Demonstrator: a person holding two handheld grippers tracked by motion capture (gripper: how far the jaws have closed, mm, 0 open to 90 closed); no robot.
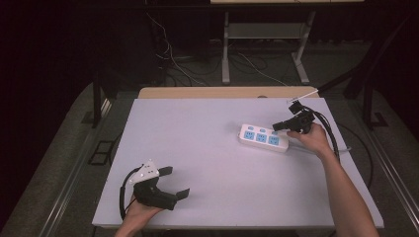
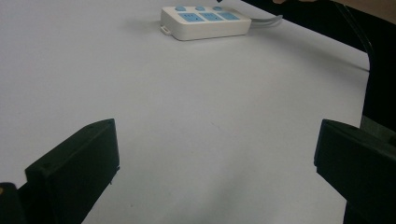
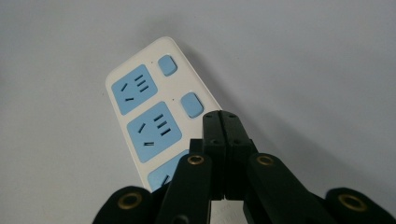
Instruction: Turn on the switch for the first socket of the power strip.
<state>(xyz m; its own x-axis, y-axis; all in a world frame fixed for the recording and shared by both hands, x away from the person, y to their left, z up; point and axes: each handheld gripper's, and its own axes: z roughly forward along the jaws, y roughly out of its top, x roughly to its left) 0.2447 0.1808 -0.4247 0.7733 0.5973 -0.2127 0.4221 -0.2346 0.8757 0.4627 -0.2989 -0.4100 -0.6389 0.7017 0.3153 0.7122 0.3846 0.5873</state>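
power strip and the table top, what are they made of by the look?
Power strip: likely moulded plastic, smooth white shell with rounded edges, matte light-blue socket faces and switch buttons. Table top: flat, matte, pale grey-white sheet with no grain or gloss; could be laminate or foam board, the look leaves it open. A tan, wood-like edge shows along its far side.

In the right gripper view, the closed fingers (image 3: 223, 128) are covering the lower end of the power strip (image 3: 149, 107), and its third socket is showing as a sliver at lower centre. In the left gripper view, the top edge is cutting off the strip's buttons, and its cable (image 2: 266, 19) is running behind a dark shape at upper right.
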